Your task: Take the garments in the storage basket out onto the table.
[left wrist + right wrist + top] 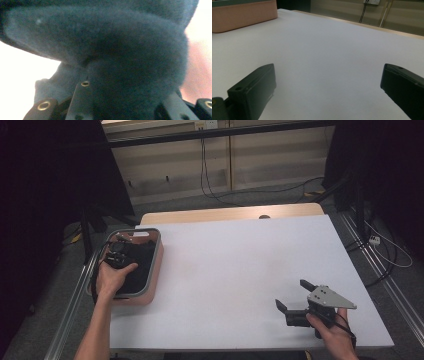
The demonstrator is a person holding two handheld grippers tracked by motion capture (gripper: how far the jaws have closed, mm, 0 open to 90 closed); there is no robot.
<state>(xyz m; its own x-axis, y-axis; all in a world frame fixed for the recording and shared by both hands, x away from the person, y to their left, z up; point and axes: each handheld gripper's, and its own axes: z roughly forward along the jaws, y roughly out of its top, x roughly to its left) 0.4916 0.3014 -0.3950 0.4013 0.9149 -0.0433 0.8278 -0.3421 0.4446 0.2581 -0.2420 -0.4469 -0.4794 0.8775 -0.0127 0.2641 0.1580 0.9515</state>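
A dark fleecy cloth [138, 266] lies bunched inside a pink basket with a grey rim [158, 254] at the table's left edge. My left gripper [119, 255] reaches down into the basket, held by a hand. In the left gripper view a thick fold of the cloth [120, 57] is pinched between my left gripper's [127, 96] two jaws, whose pads press into it. My right gripper [291, 293] rests low over the white table near the front right, its jaws wide apart. Nothing but bare table lies between the jaws of my right gripper [327, 82].
The white tabletop [235, 265] stretches between the two hands. The pink basket's wall [242, 16] shows far left in the right gripper view. Cables [215, 190] trail on the floor behind the table, and dark curtains hang at both sides.
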